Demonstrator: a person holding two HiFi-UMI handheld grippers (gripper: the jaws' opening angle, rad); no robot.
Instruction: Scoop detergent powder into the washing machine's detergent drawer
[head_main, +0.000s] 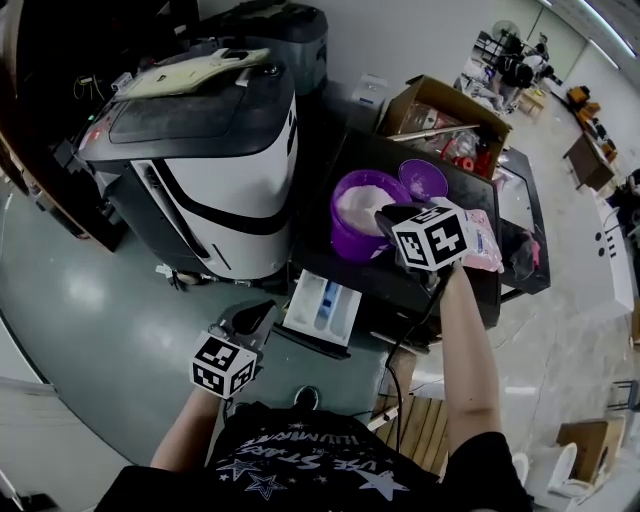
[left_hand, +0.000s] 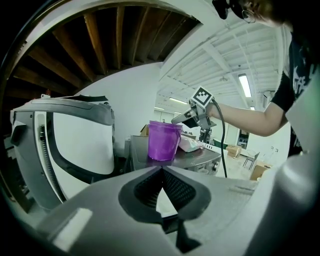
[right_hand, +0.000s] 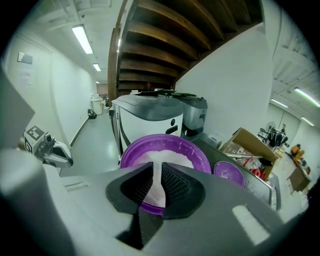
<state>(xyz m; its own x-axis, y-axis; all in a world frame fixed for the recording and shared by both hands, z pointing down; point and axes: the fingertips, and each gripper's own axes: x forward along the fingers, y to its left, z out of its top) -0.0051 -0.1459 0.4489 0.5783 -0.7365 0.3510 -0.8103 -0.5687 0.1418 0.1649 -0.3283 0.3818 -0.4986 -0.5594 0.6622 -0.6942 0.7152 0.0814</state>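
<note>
- My left gripper (left_hand: 161, 169) is nearest, held low in front of me. Its fingers are pressed together at the tips with nothing between them, so it has no part in the work right now.
- Just past it is the detergent drawer (head_main: 322, 305), pulled out of the front of the dark machine (head_main: 345, 155). It sits lower than the bucket. I see white compartments and a blue insert, but I cannot tell whether any powder lies in them.
- Up on the dark machine's top, my right gripper (right_hand: 156, 167) tilts down over the purple bucket (head_main: 345, 240). Its fingers are a narrow slit apart and clamp nothing I can make out.
- The powder (head_main: 362, 205) is in the bucket, a white heap filling most of the bottom. Only white shows through the slit, and I see no scoop or handle in any view.
- My read is that the step in hand is at the bucket end of the job. This fits going in for a load, or being back over the bucket after tipping one out.
- Any pick-up here would need a handle lined up inside that slit before I squeeze. A loaded carry would need a level wrist down to the drawer's small compartments.
- Beyond the bucket lie its purple lid (head_main: 423, 178) and a pink bag (head_main: 485, 245), then an open cardboard box (head_main: 440, 105).
- The white-and-black machine (head_main: 230, 170) stands to the left.
</note>
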